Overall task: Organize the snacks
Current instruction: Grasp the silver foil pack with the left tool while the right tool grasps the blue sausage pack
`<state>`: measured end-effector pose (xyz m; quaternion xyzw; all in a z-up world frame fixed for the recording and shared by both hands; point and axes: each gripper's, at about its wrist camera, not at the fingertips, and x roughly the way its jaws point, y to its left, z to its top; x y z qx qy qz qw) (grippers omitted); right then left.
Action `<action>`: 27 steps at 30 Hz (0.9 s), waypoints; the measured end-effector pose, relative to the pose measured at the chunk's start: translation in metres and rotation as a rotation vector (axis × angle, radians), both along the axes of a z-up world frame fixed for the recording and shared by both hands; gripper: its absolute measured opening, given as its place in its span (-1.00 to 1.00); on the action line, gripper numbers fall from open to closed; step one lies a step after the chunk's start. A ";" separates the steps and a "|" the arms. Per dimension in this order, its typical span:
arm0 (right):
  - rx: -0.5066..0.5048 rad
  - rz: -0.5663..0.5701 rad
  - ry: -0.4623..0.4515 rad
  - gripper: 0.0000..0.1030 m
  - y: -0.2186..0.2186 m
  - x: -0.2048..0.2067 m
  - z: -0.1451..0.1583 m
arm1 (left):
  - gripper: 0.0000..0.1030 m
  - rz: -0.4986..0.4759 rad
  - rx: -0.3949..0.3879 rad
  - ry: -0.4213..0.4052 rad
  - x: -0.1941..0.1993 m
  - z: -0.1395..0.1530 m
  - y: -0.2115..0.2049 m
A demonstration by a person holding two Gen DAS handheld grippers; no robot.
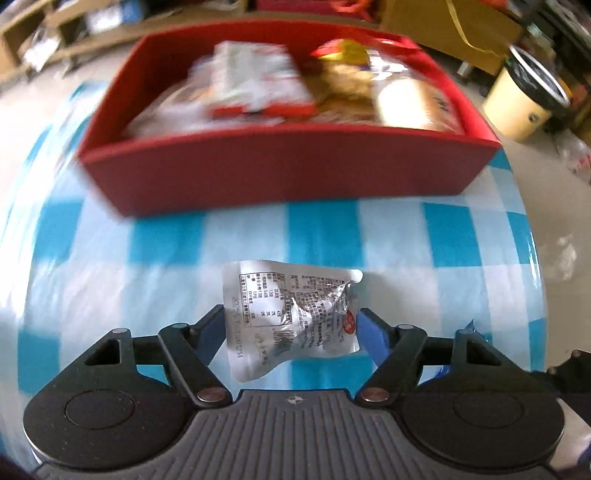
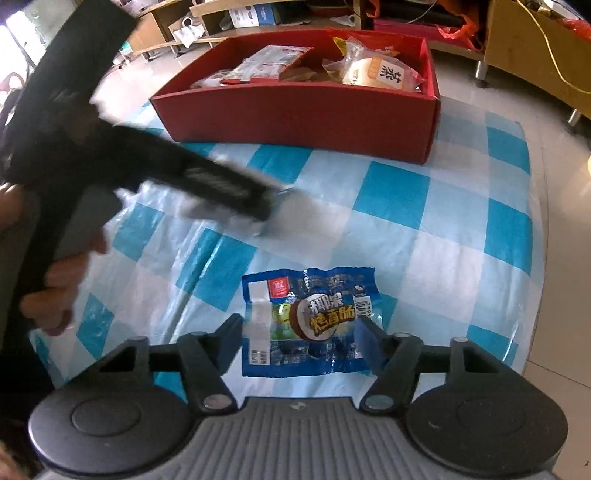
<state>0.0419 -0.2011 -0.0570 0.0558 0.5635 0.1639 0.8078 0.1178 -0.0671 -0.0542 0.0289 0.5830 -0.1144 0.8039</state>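
silver packet (image 1: 291, 317): nearest my left camera, lying between the fingers of my left gripper (image 1: 291, 328), printed back side up on the checked cloth (image 1: 399, 240). the left finger (image 1: 212, 328) touches its edge; at the right finger (image 1: 371, 332) i cannot tell whether there is contact, so i cannot call it a firm pinch.
blue sausage packet (image 2: 306, 325): flat on the cloth between the fingers of my right gripper (image 2: 301, 332). both fingers sit at its side edges; whether they press i cannot tell.
red box (image 1: 288, 166): at 12 o'clock from the left gripper, its near wall standing between the silver packet and the snacks (image 1: 258, 85) already piled inside. in the right view the red box (image 2: 295, 114) sits at 12 to 1 o'clock, packets heaped to its rim.
left tool seen from the right: my left gripper (image 2: 255, 210) reaches in from 10 o'clock, blurred, with a hand (image 2: 55, 284) on its handle at 9 o'clock. it crosses the cloth between the blue packet and the box.
cloth edges: in the right view the checked cloth (image 2: 424, 229) ends at 3 o'clock, bare floor (image 2: 561, 258) beyond.
surroundings: cream bin (image 1: 517, 107) at 2 o'clock in the left view, well apart from the box; wooden shelving (image 2: 207, 26) at 11 o'clock behind the box.
open room: bare cloth from 1 to 3 o'clock of the blue packet.
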 end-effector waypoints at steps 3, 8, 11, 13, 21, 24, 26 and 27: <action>0.020 0.004 -0.003 -0.08 0.002 0.000 0.004 | -0.14 0.025 -0.067 0.017 -0.010 0.013 0.020; 0.029 -0.009 0.005 -0.10 -0.002 0.000 0.004 | 0.34 -0.009 -0.055 -0.036 -0.010 0.029 0.010; 0.061 -0.026 0.013 0.08 -0.011 -0.001 0.010 | 0.76 -0.116 -0.006 -0.121 -0.009 0.033 -0.010; 0.074 -0.066 0.009 0.15 -0.019 -0.004 0.014 | 0.77 -0.233 0.067 -0.155 -0.003 0.031 -0.026; 0.118 -0.105 0.061 0.15 -0.033 -0.006 0.005 | 0.92 -0.546 0.163 -0.095 -0.001 -0.014 -0.047; 0.120 -0.111 0.078 0.15 -0.033 -0.004 0.000 | 0.64 -0.489 0.094 -0.082 0.001 -0.014 -0.037; 0.111 -0.115 0.078 0.15 -0.033 -0.004 0.000 | 0.32 -0.467 0.099 -0.097 -0.003 -0.009 -0.034; 0.114 -0.120 0.077 0.15 -0.033 -0.004 0.000 | 0.27 -0.450 0.112 -0.096 -0.006 -0.007 -0.033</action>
